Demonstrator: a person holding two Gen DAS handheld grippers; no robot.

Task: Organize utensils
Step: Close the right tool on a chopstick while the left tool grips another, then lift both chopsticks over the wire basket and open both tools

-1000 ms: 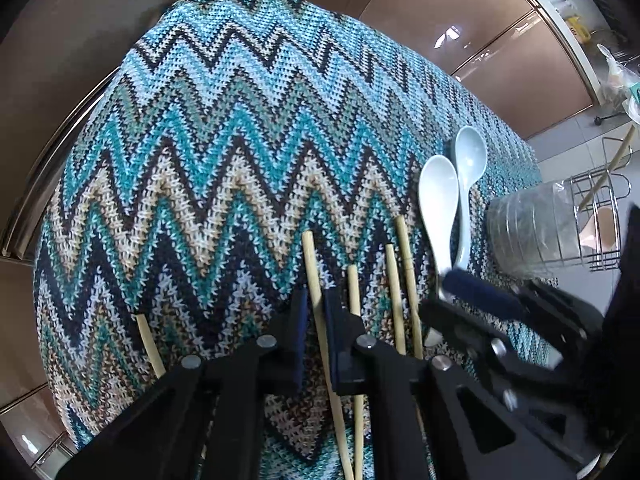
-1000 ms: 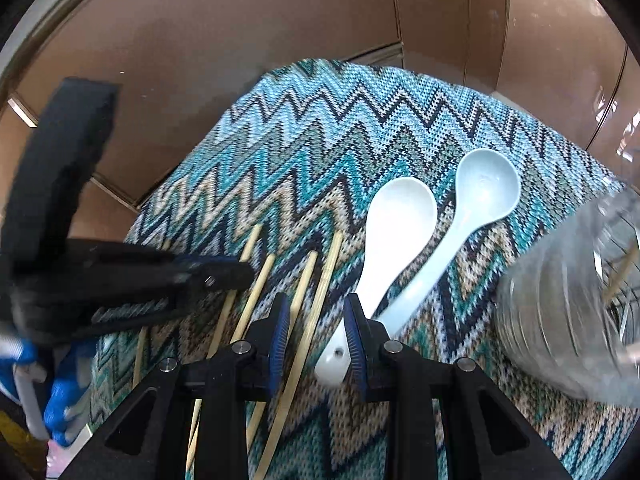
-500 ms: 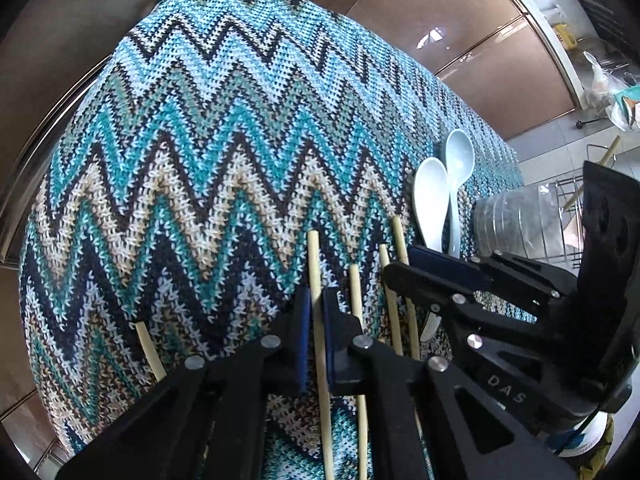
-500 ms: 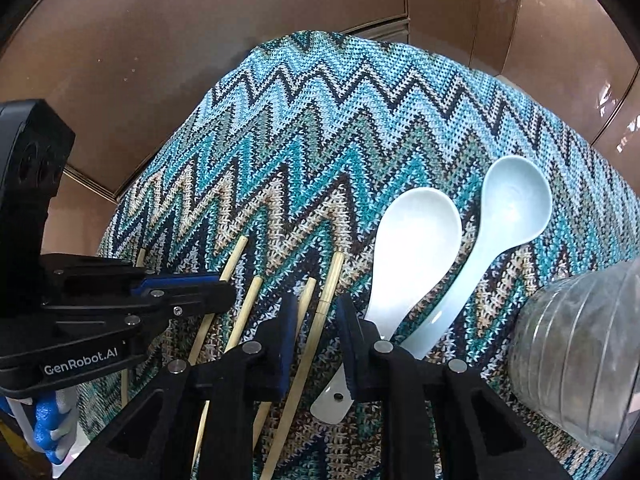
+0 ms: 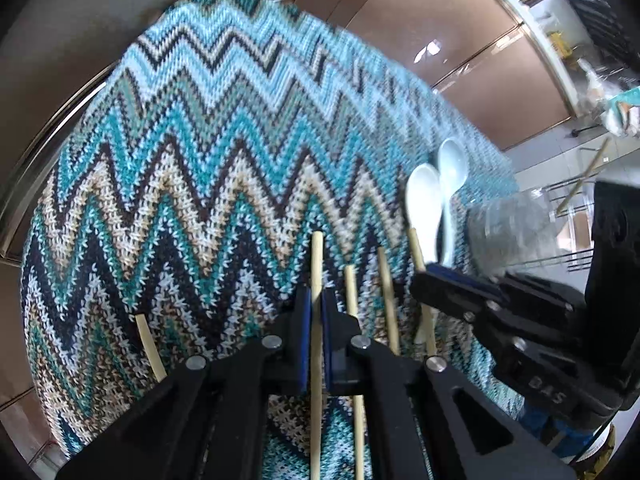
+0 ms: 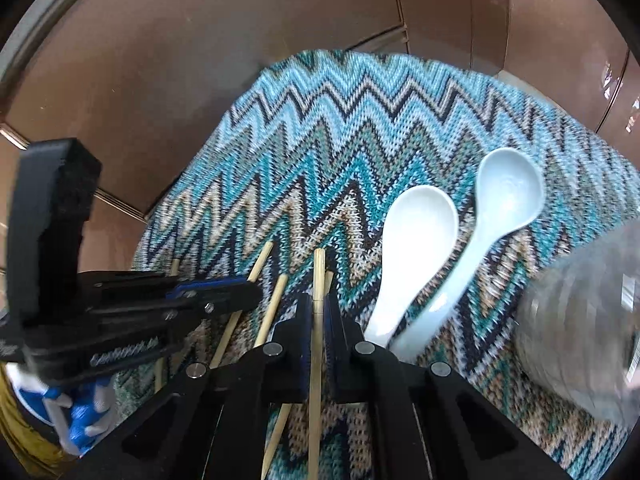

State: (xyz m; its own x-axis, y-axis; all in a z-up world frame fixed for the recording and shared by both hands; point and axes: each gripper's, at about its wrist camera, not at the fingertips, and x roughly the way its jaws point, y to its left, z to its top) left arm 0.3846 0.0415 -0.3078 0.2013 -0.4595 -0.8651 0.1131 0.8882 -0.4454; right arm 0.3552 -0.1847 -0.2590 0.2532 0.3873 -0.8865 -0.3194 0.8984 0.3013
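Note:
Several bamboo chopsticks and two spoons lie on a zigzag-knit cloth [image 5: 208, 152]. My left gripper [image 5: 316, 304] is shut on one chopstick [image 5: 317, 256], which runs straight out between its blue pads. My right gripper [image 6: 318, 310] has its jaws closing tight on another chopstick [image 6: 319, 272], with both pads pressing on it. A white spoon [image 6: 416, 232] and a pale blue spoon [image 6: 508, 192] rest just to the right of it. The two grippers work side by side: the right gripper [image 5: 424, 280] shows in the left wrist view and the left gripper [image 6: 252, 292] in the right wrist view.
Loose chopsticks [image 5: 386, 280] lie between the two grippers, and one [image 5: 150, 348] lies apart at the left. A clear plastic cup [image 6: 580, 320] stands at the right, with a wire rack [image 5: 576, 200] behind it. Brown cabinet fronts [image 6: 240, 80] ring the cloth.
My right gripper has moved left from the white spoon's handle to a chopstick and shut on it. My left gripper has tightened on its chopstick.

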